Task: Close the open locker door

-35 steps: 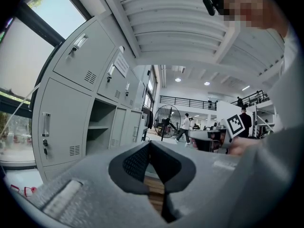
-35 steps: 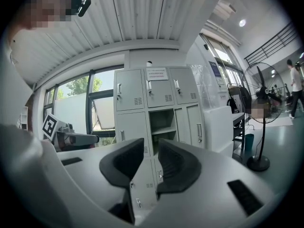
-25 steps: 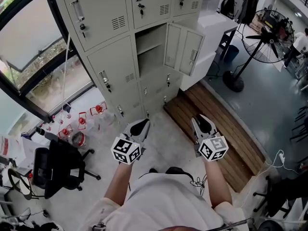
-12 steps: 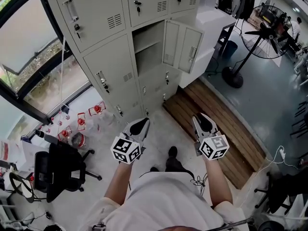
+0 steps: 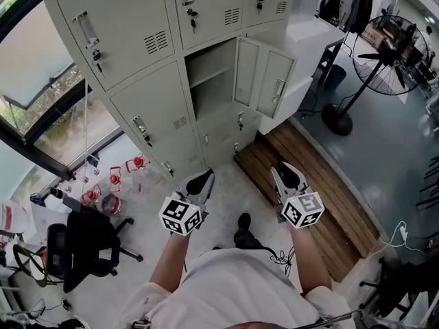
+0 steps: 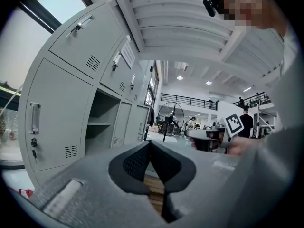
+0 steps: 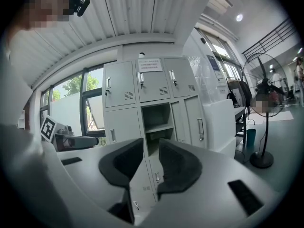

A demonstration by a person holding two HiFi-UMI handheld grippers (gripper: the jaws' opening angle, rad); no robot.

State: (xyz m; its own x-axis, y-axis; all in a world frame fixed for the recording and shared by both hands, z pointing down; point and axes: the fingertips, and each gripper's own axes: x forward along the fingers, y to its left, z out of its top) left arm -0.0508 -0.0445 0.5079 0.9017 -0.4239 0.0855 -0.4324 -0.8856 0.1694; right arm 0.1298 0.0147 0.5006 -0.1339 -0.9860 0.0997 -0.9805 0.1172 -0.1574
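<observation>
The pale grey metal locker door (image 5: 274, 84) stood open (swung rightward); well short of it, left claw (image 5: 206, 175) closed, right claw (image 5: 281, 168) slightly parted, both empty.

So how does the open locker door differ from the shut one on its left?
The open door stands out to the right, while the shut door lies flush. The open door bares a shelf inside; the shut door hides its compartment. Both are pale grey metal.
</observation>
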